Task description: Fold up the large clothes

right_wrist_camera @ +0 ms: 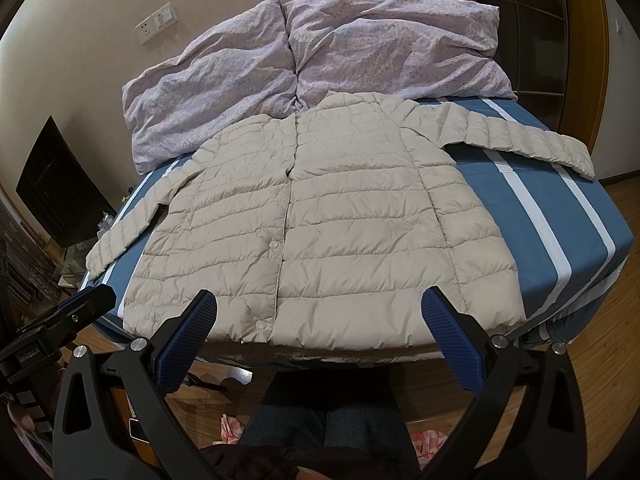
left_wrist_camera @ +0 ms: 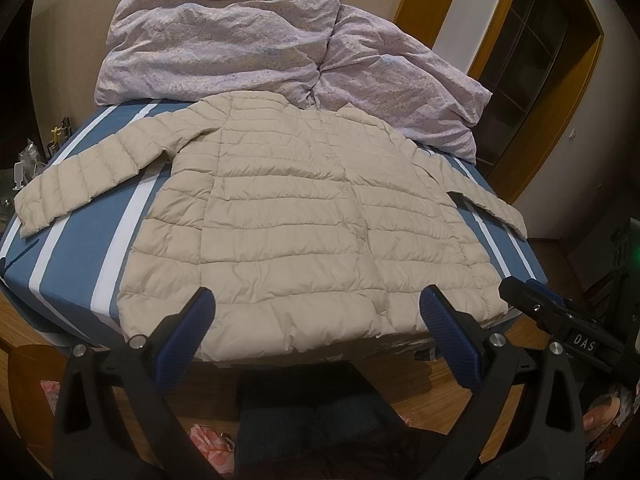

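Bedroom, striped bed (left_wrist_camera: 72, 264) – beige puffer jacket (left_wrist_camera: 304, 216) spread flat, front up, sleeves out, hem at near edge, crumpled duvet (left_wrist_camera: 248, 44) behind the collar. Left gripper (left_wrist_camera: 318, 304) and right gripper (right_wrist_camera: 320, 304) both released, empty, hovering at the hem. Risk – slick padded fabric probably slips from a shallow pinch, or hem drags off the bed.

A: Where is free room found on the bed (right_wrist_camera: 560, 208)?

B: Bare striped sheet is left on both sides of the jacket (right_wrist_camera: 320, 216), wider on its right. The near hem is reached without obstruction; both pairs of tongs, left (left_wrist_camera: 316, 312) and right (right_wrist_camera: 320, 312), are spread wide just before it.

A: What is blocked?

B: The far end is taken up by the heaped quilt (right_wrist_camera: 320, 64), touching the collar. Each outstretched sleeve is laid across the side strips.
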The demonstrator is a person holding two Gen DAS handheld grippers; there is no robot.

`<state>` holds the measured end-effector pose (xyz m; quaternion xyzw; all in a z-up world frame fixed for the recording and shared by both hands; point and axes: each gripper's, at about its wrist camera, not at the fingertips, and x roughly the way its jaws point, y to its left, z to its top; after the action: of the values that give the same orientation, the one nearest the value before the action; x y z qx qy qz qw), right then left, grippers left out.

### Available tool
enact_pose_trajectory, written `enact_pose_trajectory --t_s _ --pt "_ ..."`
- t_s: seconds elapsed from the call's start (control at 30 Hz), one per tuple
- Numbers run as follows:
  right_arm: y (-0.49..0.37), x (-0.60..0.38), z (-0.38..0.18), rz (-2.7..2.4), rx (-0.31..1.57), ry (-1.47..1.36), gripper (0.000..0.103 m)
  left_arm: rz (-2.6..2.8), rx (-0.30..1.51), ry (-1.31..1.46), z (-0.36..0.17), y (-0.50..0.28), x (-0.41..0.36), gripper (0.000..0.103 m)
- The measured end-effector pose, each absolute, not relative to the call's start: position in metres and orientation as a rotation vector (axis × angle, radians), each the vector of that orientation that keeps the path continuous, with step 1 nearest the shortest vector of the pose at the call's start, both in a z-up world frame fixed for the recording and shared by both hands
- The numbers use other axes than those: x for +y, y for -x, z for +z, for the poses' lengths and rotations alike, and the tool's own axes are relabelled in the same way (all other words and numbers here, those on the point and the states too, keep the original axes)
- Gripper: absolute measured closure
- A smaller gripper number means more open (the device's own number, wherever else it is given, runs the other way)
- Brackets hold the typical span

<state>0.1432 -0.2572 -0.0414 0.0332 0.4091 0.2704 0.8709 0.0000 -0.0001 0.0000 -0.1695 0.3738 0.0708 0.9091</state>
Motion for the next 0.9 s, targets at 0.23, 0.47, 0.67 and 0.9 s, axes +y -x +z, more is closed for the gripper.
enact_pose_trajectory --t_s 0.23,0.47,0.67,0.9 --pt "-0.1436 -0.258 -0.0408 0.567 0.856 -0.069 0.001 0.148 0.772 0.349 0.0 -0.0001 -0.0002 0.002" --pt "-0.1437 -0.2585 -0.0406 0.566 0.856 -0.07 0.001 0.148 0.772 0.349 0.0 -0.0001 -0.0002 0.002" --pt "-0.1437 -0.2586 -0.0407 0.567 0.856 -0.07 0.001 0.148 0.772 0.348 0.0 -0.0001 -0.0002 0.002" --pt "-0.1443 -0.2591 -0.0415 0.567 0.857 -0.07 0.001 0.148 0.773 0.348 0.0 -0.0001 -0.0002 0.002"
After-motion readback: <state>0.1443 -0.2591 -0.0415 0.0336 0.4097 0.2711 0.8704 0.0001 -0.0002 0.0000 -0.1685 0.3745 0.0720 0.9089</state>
